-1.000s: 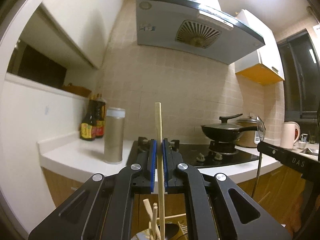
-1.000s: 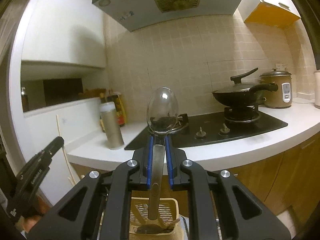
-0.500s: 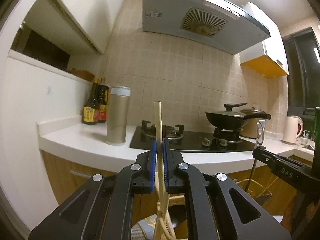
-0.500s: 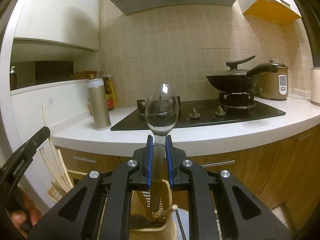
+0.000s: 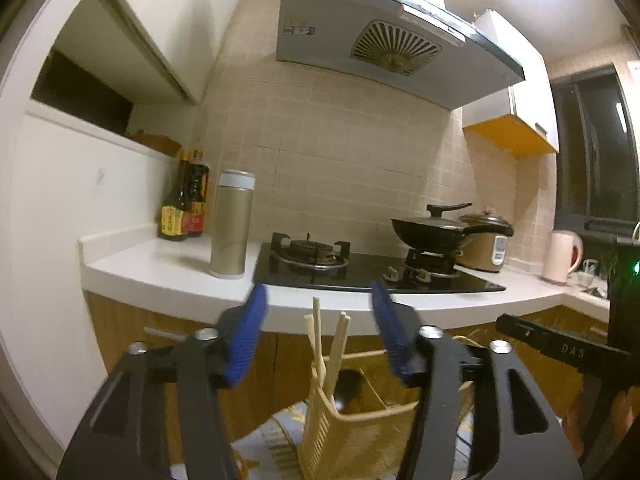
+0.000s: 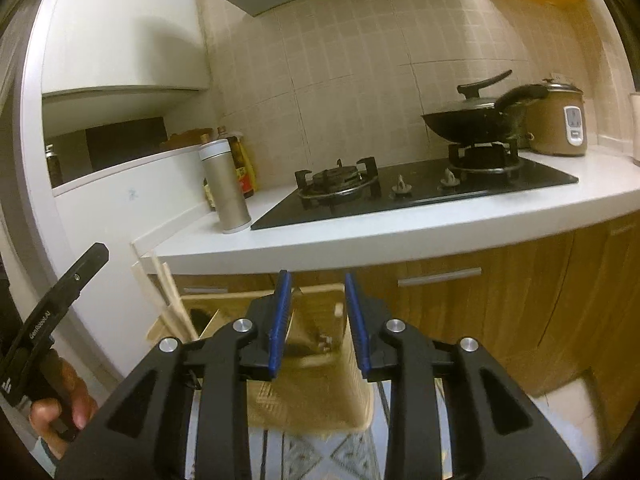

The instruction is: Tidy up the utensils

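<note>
A beige slatted utensil holder [image 5: 360,432] stands low in front of the counter. Several pale wooden chopsticks [image 5: 318,340] lean upright in its left part. My left gripper [image 5: 319,292] is open around them, its blue pads far apart and still opening, touching nothing. In the right wrist view my right gripper [image 6: 316,280] hangs over the holder [image 6: 312,392], its jaws opening with nothing pressed between them. A shiny blurred shape, likely the metal spoon [image 6: 318,340], sits down inside the holder. The chopsticks [image 6: 168,300] stand at its left, beside the left gripper's black body.
Behind runs a white counter [image 5: 160,272] with a gold thermos [image 5: 232,224], sauce bottles [image 5: 184,208], a black gas hob [image 5: 360,272], a lidded wok [image 5: 432,232], a rice cooker [image 5: 488,248] and a kettle [image 5: 560,256]. Wooden cabinet doors [image 6: 500,312] stand below, patterned floor tiles underneath.
Both grippers came down and opened. The chopstick slid out of the left jaws into the holder. The spoon left the right jaws and dropped into the holder.
</note>
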`<state>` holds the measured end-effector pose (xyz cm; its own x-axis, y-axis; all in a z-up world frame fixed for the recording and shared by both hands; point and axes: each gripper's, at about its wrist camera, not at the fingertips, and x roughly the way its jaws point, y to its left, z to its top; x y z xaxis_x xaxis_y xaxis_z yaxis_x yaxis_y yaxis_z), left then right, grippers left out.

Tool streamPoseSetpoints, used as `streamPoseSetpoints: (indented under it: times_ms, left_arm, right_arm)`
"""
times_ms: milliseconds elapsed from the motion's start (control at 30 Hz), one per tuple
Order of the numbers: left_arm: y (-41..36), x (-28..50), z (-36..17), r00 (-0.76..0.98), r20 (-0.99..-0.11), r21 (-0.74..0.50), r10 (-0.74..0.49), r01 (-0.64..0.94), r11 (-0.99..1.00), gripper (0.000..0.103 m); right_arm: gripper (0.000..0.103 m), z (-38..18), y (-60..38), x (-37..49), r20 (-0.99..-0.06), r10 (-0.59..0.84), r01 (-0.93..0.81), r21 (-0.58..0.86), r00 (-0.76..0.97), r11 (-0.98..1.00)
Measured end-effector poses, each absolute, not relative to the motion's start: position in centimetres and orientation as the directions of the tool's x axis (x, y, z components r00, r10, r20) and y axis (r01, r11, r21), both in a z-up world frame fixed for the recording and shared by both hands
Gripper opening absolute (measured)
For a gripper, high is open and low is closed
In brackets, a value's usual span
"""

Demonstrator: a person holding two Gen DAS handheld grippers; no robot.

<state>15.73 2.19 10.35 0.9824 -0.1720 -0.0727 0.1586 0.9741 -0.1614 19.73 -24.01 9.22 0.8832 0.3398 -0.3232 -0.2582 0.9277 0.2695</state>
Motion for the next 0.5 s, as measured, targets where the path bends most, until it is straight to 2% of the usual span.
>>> streamPoseSetpoints:
  times_ms: [33,133,200,267,300,500]
  left_arm:
    - [2.3,15.2,10.3,0.983,-0.071,-0.169,-0.170,0.156,0.973,0.066]
    - [2.4,13.8,10.0,0.979,-0.094,-0.181,-0.183,0.164,0.970,0.067]
    - [2.1,12.7,9.5,0.974,-0.117,-0.180,-0.194,0.171,0.969,0.073]
    - [1.7,11.3,8.9,0.975,-0.124,-0.154,-0.186,0.167,0.974,0.082]
    - [1.5,10.7,8.6,0.976,-0.126,-0.145,-0.179,0.160,0.976,0.084]
    - [0.9,8.3,6.5,0.972,-0.169,-0.155,-0.166,0.140,0.978,0.092]
  right_arm:
    - [0.025,9.1,-24.0,18.8,-0.326,0.339,-0.257,0.270,0.882,0.928]
    - [0.026,8.9,-24.0,16.6,-0.335,0.352,-0.266,0.277,0.874,0.924]
    - [0.030,8.6,-23.7,15.3,-0.341,0.355,-0.268,0.276,0.871,0.923]
    - [0.050,8.2,-23.3,14.1,-0.346,0.354,-0.270,0.269,0.869,0.925]
    - [0.053,8.0,-23.1,13.4,-0.344,0.349,-0.269,0.258,0.872,0.928]
    - [0.057,6.5,-21.2,10.5,-0.370,0.314,-0.257,0.196,0.874,0.946]
